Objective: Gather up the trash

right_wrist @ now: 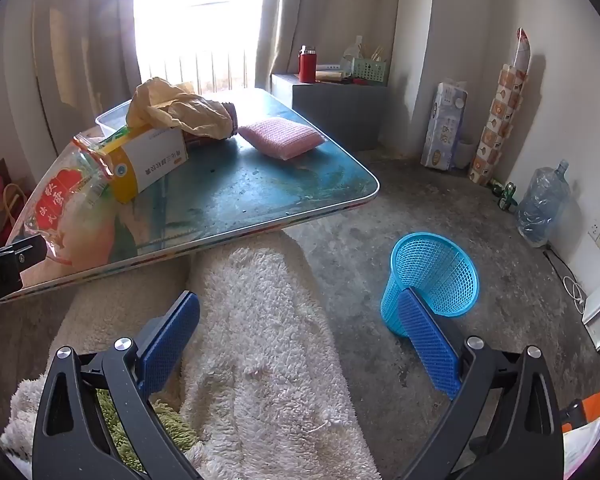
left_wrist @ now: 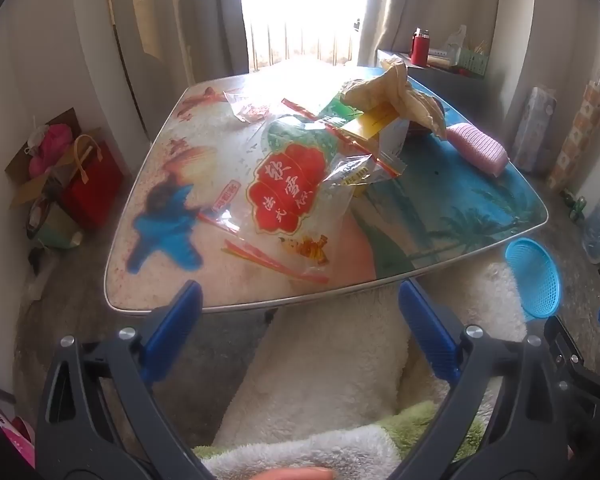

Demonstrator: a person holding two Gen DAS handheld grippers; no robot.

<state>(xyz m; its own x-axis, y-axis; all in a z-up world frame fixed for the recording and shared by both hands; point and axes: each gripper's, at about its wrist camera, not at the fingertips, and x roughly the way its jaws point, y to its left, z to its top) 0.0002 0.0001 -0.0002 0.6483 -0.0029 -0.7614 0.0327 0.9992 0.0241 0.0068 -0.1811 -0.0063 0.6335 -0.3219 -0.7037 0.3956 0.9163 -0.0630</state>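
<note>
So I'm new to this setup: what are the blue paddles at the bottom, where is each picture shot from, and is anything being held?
The paddles are fingers of hand-held grippers; a camera on each looks along them. The left gripper and right gripper are both open and hold nothing. On the table lie a clear snack bag with a red label, a white and yellow box, a crumpled tan bag and a pink sponge. A blue mesh basket stands on the floor, probably for the trash.
</note>
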